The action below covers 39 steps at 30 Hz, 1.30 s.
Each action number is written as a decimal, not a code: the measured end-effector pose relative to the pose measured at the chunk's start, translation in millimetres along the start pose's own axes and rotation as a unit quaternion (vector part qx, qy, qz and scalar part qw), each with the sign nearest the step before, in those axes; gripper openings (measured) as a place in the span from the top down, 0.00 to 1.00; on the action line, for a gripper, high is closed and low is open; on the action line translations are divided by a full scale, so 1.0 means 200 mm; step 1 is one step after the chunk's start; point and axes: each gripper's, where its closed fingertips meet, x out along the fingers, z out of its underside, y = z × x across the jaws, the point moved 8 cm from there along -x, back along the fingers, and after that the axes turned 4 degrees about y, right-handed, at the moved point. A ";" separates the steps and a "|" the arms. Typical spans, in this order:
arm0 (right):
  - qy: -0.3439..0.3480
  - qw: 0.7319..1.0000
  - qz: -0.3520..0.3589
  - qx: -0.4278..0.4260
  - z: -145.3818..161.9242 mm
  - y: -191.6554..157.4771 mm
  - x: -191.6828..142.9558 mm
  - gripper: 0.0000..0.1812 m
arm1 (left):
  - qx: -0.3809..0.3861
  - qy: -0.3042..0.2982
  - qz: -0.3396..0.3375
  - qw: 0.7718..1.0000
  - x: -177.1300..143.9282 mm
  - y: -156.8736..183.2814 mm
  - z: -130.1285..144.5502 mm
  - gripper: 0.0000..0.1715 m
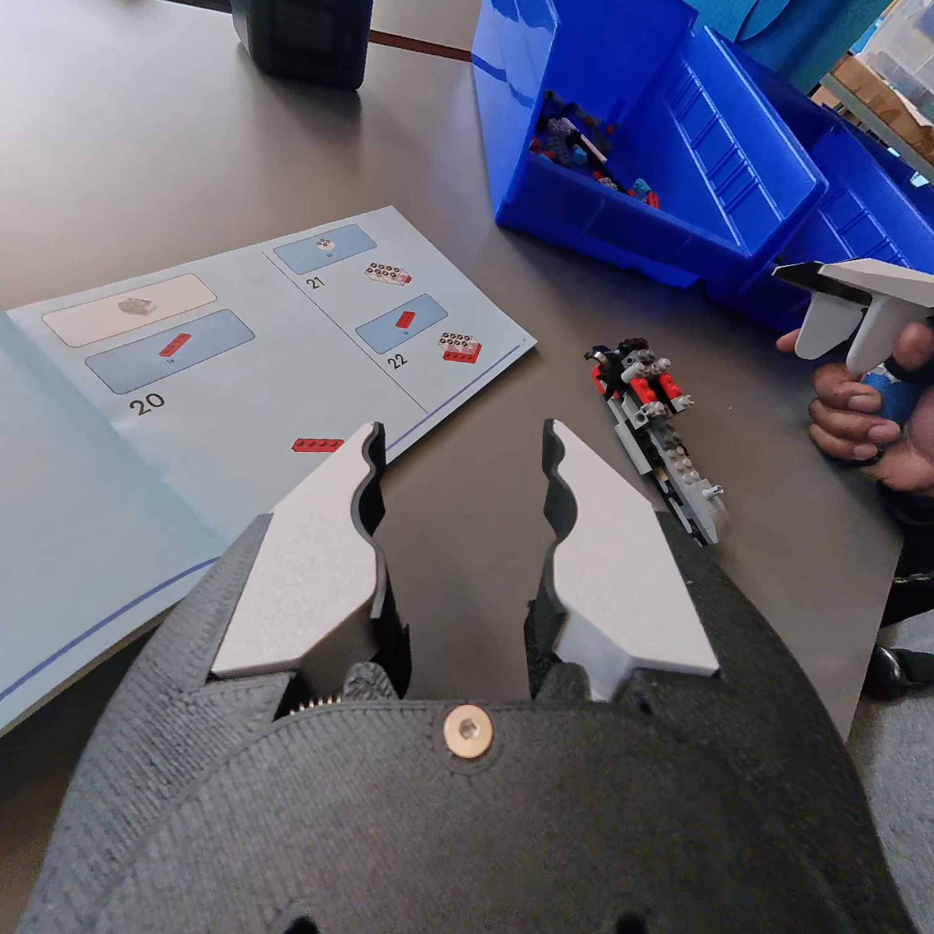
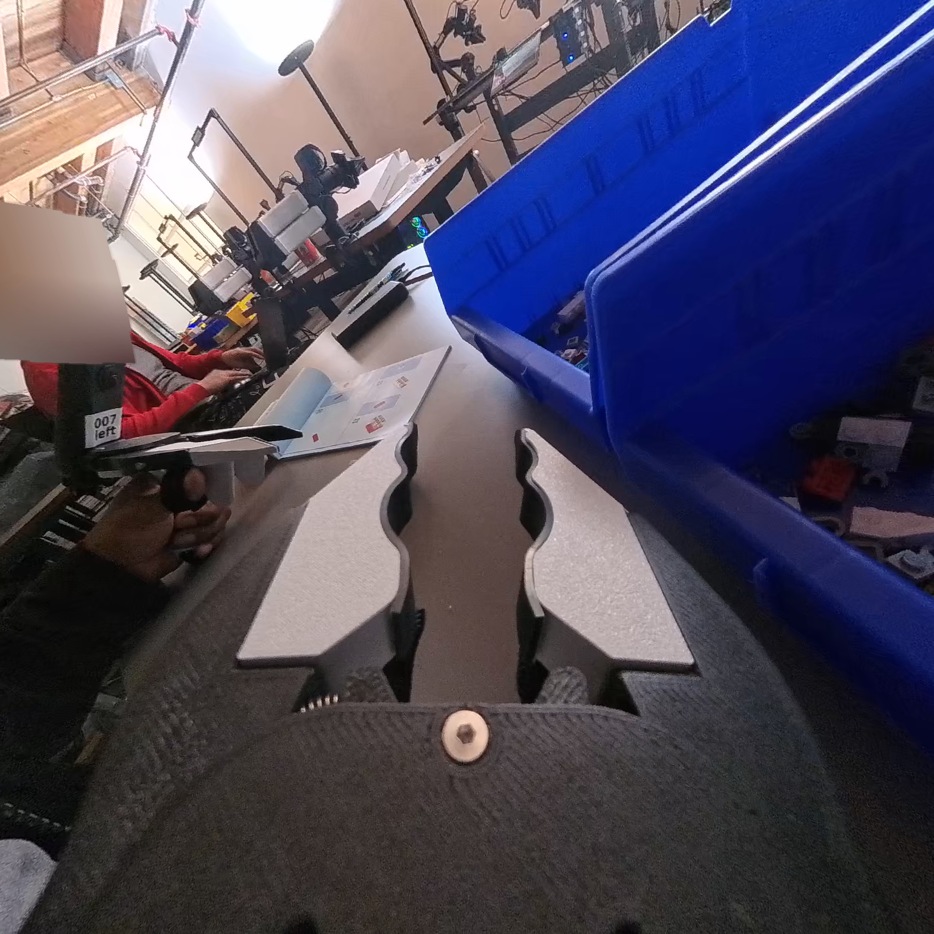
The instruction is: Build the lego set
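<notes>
A partly built lego model [image 1: 657,434], long, in grey, black and red, lies on the dark table right of my left gripper [image 1: 462,427]. That gripper is open and empty, hovering above bare table beside the open instruction booklet [image 1: 242,354]. A red brick [image 1: 317,445] appears on the booklet page by the left fingertip; I cannot tell whether it is real or printed. My right gripper [image 2: 465,434] is open and empty, low over the table beside the blue bins. It also shows at the right edge of the left wrist view [image 1: 849,293], held by a hand.
A blue bin [image 1: 632,167] of loose lego pieces stands at the back right, with a second blue bin [image 2: 758,404] next to it. A black box [image 1: 303,40] sits at the far table edge. A person in red sleeves [image 2: 167,389] works at the far left.
</notes>
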 end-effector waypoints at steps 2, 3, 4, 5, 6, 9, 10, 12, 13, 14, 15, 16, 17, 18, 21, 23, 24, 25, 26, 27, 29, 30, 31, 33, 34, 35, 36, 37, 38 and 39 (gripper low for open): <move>0.000 1.000 -0.001 0.000 0.00 0.00 0.00 0.78 | 0.000 -0.001 0.000 1.000 0.00 0.00 0.00 0.63; 0.000 1.000 -0.002 0.000 0.00 0.00 0.00 0.78 | 0.000 -0.001 -0.001 1.000 0.00 0.00 0.00 0.63; 0.001 1.000 -0.003 0.000 0.00 0.00 0.00 0.78 | 0.000 -0.001 -0.001 1.000 0.00 0.00 0.00 0.63; 0.001 1.000 -0.008 0.000 0.00 -0.01 0.00 0.78 | 0.000 -0.001 -0.001 1.000 0.00 0.00 0.00 0.63; 0.001 1.000 -0.021 0.000 0.00 -0.01 -0.01 0.78 | 0.000 -0.001 -0.002 1.000 0.00 0.00 0.00 0.63; -0.064 0.994 -0.075 -0.045 -0.08 -0.03 -0.10 0.75 | 0.005 -0.007 -0.009 1.000 0.01 0.00 0.00 0.63; -0.080 0.988 -0.086 -0.102 -0.17 -0.04 -0.18 0.75 | 0.009 -0.011 -0.011 1.000 0.01 0.01 0.01 0.63; -0.093 0.966 -0.042 -0.238 -0.44 0.00 -0.35 0.80 | 0.018 -0.018 -0.010 1.000 0.02 0.02 0.01 0.63; -0.109 0.952 -0.019 -0.285 -0.58 0.05 -0.40 0.81 | 0.019 -0.021 -0.007 1.000 0.02 0.02 0.01 0.63; -0.145 0.939 -0.016 -0.310 -0.69 0.10 -0.43 0.82 | 0.019 -0.022 -0.003 1.000 0.02 0.02 0.01 0.63; -0.199 0.926 -0.033 -0.319 -0.75 0.15 -0.44 0.85 | 0.016 -0.022 0.001 1.000 0.02 0.01 0.01 0.63; -0.261 0.911 -0.056 -0.315 -0.77 0.21 -0.41 0.86 | 0.012 -0.019 0.003 1.000 0.02 0.01 0.01 0.63; -0.321 0.893 -0.079 -0.306 -0.76 0.28 -0.38 0.86 | 0.008 -0.015 0.004 1.000 0.02 0.01 0.00 0.63; -0.372 0.874 -0.104 -0.294 -0.74 0.34 -0.33 0.86 | 0.004 -0.013 0.004 1.000 0.02 0.00 0.00 0.63; -0.470 0.818 -0.156 -0.293 -0.63 0.45 -0.20 0.86 | 0.006 -0.007 -0.002 1.000 0.01 0.00 0.00 0.63; -0.516 0.780 -0.181 -0.305 -0.56 0.48 -0.13 0.86 | 0.008 -0.007 -0.008 1.000 0.01 0.01 0.00 0.63; -0.535 0.763 -0.190 -0.307 -0.51 0.49 -0.11 0.86 | 0.008 -0.007 -0.011 1.000 0.01 0.01 0.00 0.63; -0.555 0.746 -0.198 -0.311 -0.47 0.50 -0.09 0.86 | 0.007 -0.008 -0.014 1.000 0.01 0.01 0.00 0.63; -0.573 0.728 -0.200 -0.320 -0.42 0.51 -0.08 0.86 | 0.006 -0.009 -0.015 1.000 0.01 0.00 0.00 0.63; -0.586 0.713 -0.195 -0.332 -0.39 0.52 -0.07 0.86 | 0.005 -0.012 -0.017 1.000 0.01 0.00 0.01 0.63; -0.601 0.695 -0.179 -0.353 -0.34 0.56 -0.05 0.85 | 0.002 -0.019 -0.018 1.000 0.02 0.00 0.01 0.63; -0.605 0.690 -0.175 -0.357 -0.32 0.57 -0.04 0.85 | 0.002 -0.022 -0.019 1.000 0.03 0.00 0.01 0.63; -0.607 0.687 -0.174 -0.360 -0.30 0.58 -0.04 0.85 | 0.001 -0.024 -0.020 1.000 0.03 0.00 0.01 0.63; -0.599 0.690 -0.168 -0.369 -0.29 0.60 -0.03 0.87 | -0.002 -0.025 -0.022 0.999 0.03 -0.01 0.01 0.64; -0.594 0.695 -0.168 -0.369 -0.29 0.60 -0.02 0.87 | -0.003 -0.026 -0.023 0.999 0.03 -0.01 0.01 0.64; -0.591 0.697 -0.166 -0.371 -0.29 0.60 -0.02 0.88 | -0.005 -0.026 -0.024 0.999 0.03 -0.01 0.01 0.64; -0.586 0.698 -0.166 -0.377 -0.29 0.60 -0.02 0.90 | -0.006 -0.028 -0.025 0.999 0.03 -0.01 0.01 0.64; -0.583 0.698 -0.167 -0.381 -0.28 0.60 -0.02 0.90 | -0.007 -0.030 -0.026 0.999 0.03 -0.01 0.01 0.64; -0.580 0.699 -0.167 -0.384 -0.28 0.60 -0.02 0.90 | -0.007 -0.032 -0.026 0.999 0.04 -0.02 0.01 0.64; -0.577 0.700 -0.167 -0.387 -0.28 0.60 -0.02 0.90 | -0.007 -0.033 -0.028 0.999 0.04 -0.01 0.01 0.64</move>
